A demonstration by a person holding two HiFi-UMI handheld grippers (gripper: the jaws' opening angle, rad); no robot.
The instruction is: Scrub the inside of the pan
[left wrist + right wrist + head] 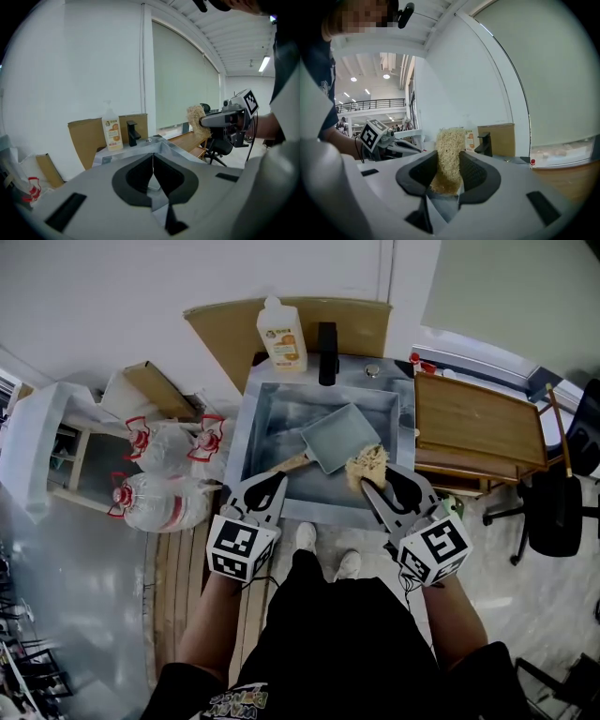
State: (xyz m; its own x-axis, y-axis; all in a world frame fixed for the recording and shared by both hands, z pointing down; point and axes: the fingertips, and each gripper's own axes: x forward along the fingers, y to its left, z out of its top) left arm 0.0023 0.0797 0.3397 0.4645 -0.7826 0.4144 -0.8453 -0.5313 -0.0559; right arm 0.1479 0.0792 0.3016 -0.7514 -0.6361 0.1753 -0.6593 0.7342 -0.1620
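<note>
Your right gripper (364, 484) is clamped on the scrubber (367, 465), just right of the pan (339, 435). The pan lies tilted in the sink (272, 409), handle (292, 463) pointing toward your left gripper (272, 482), whose jaws are together with nothing between them

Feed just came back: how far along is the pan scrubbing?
Done: the right tool grips the scrubber. In hand: scrubber held by the pan's near edge in the sink; left tool shut, by the wooden handle. Left: scrubbing the inside; nothing shows it started.
</note>
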